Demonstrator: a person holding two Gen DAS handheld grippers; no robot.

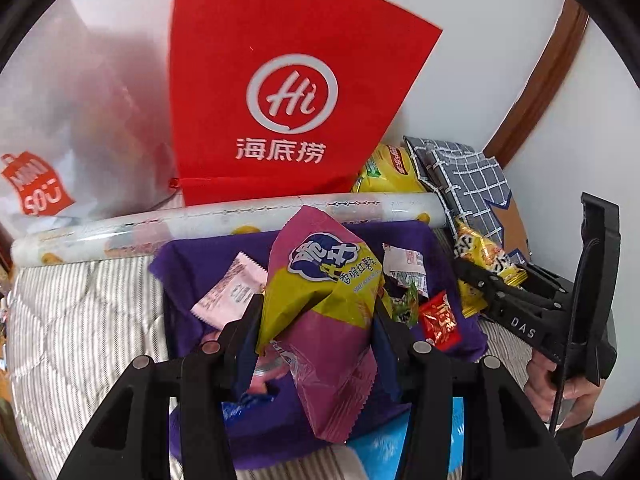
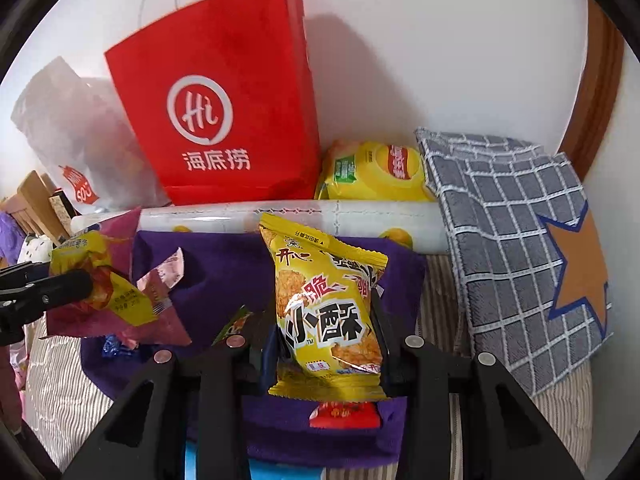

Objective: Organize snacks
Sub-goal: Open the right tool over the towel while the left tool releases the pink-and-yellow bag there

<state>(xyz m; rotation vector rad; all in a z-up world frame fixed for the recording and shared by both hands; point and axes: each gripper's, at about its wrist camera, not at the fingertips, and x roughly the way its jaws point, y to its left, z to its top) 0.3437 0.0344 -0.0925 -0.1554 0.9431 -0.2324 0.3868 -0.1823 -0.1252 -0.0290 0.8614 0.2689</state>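
Snacks: purple-yellow packet [image 1: 320, 304] pinched in left gripper [image 1: 316, 312] jaws; yellow packet [image 2: 328, 312] clamped in right gripper [image 2: 320, 344] jaws, lower centre of frame.

red bag [image 1: 280, 92]: "Hi 海底捞". White bag [image 1: 36, 184]: "MINISO". Yellow packet [image 2: 328, 320]: "小酥". Right gripper [image 1: 524, 326]: "DAS".

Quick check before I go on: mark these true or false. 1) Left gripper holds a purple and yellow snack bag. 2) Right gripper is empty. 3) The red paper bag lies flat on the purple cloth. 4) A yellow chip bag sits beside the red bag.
1) True: the left gripper is shut on the purple and yellow snack bag.
2) False: the right gripper clamps a yellow crisp packet.
3) False: the red paper bag stands upright against the wall, behind the purple cloth.
4) True: the yellow chip bag sits at its right.
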